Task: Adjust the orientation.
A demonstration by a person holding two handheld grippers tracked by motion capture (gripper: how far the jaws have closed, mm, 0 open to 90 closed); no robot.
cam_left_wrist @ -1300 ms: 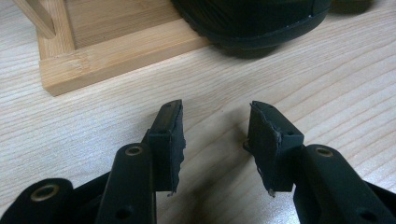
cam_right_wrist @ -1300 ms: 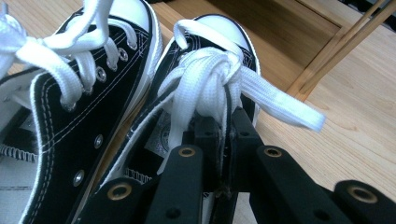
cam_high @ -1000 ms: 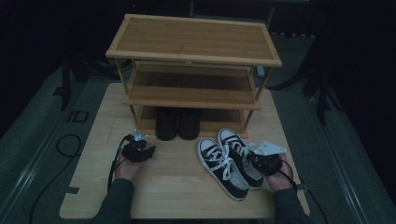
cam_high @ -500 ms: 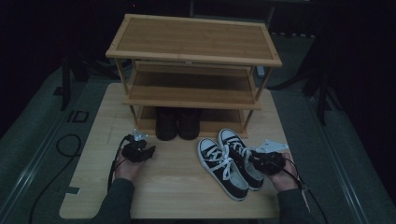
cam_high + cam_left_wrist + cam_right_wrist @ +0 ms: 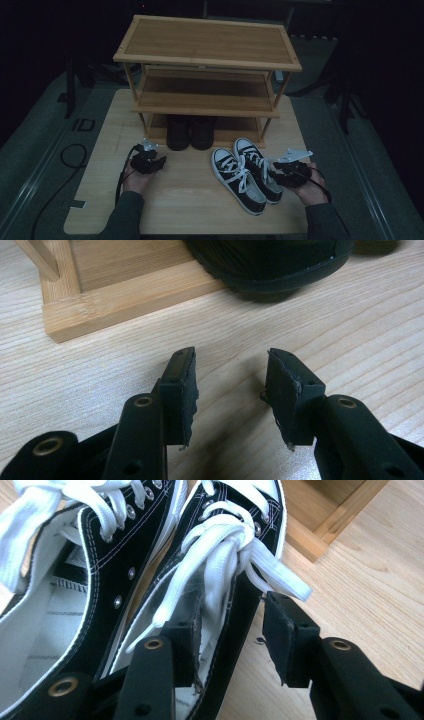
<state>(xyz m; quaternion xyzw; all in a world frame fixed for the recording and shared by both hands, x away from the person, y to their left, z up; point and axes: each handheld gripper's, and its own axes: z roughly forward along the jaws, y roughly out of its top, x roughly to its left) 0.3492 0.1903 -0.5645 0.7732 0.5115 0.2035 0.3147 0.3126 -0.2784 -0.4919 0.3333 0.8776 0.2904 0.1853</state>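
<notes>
On tabletop, my right tongs [image 5: 227, 635] straddle the right sneaker's [image 5: 260, 167] collar wall, jaws apart, not clamped; left tongs [image 5: 230, 390] wide open, empty, near the shoe rack [image 5: 207, 60].

I see the black sneakers [image 5: 247, 175] with white laces and toe caps lying upright, side by side on the tabletop [image 5: 190, 200], toes toward eleven o'clock, at the rack's [image 5: 207, 60] five o'clock.
</notes>
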